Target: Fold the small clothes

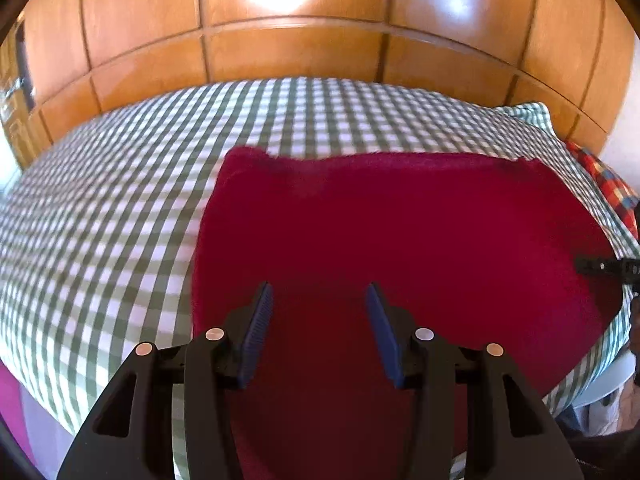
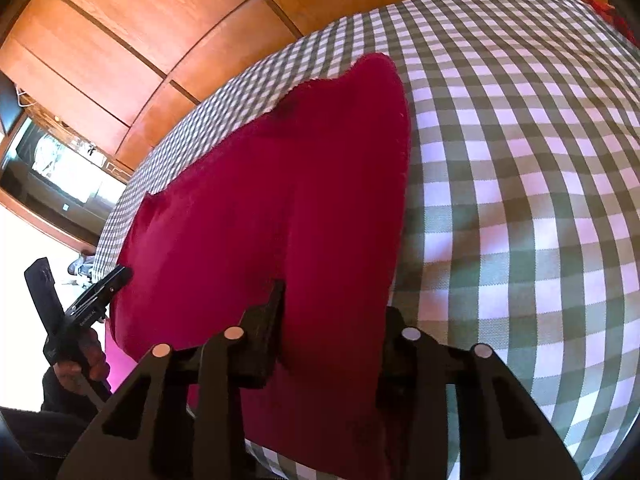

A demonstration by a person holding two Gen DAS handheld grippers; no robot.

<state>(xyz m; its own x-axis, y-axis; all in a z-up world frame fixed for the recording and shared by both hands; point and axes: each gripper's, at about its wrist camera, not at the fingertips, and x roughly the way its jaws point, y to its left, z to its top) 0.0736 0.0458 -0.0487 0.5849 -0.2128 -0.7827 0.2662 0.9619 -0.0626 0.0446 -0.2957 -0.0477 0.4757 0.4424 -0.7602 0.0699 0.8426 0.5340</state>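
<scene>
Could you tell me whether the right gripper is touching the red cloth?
Touching. In the right wrist view a raised fold of the red cloth runs between the right gripper fingers, against both.

I count one dark red cloth (image 1: 400,232) at centre, one green checked tablecloth (image 1: 120,208) under it, one plaid fabric (image 1: 604,184) at 3 o'clock, two tongs, left tongs (image 1: 320,312), right tongs (image 2: 332,320)
</scene>
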